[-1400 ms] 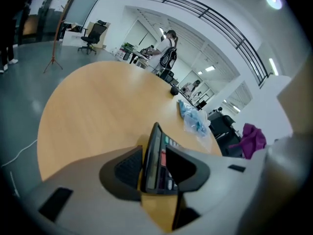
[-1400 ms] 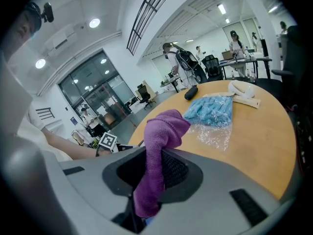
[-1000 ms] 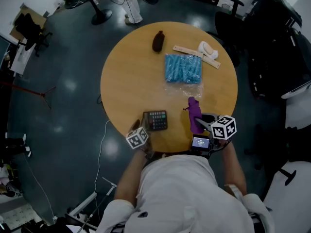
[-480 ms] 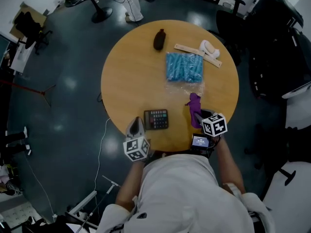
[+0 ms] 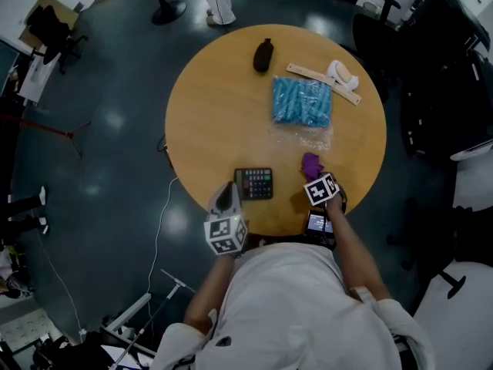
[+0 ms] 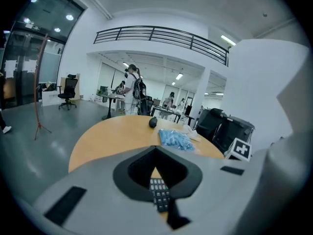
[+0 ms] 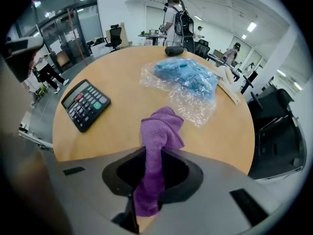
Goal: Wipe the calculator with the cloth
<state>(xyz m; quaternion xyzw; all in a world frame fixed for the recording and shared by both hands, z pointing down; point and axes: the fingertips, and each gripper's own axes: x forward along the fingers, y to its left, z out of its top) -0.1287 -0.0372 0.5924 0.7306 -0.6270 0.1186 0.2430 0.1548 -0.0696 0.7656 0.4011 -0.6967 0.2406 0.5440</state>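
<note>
Pointing steeply down, right claw (image 5: 313, 176) pinching cloth (image 7: 159, 131) — left claw (image 5: 226, 190) closed

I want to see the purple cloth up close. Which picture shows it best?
The right gripper view: the cloth is big and central, its folds clear, held in the right gripper. The head view shows only a small purple bit. The left gripper view doesn't show it.

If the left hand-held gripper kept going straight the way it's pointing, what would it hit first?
Probably the calculator, lying on the table just ahead of the left hand-held gripper; depth is unclear.
</note>
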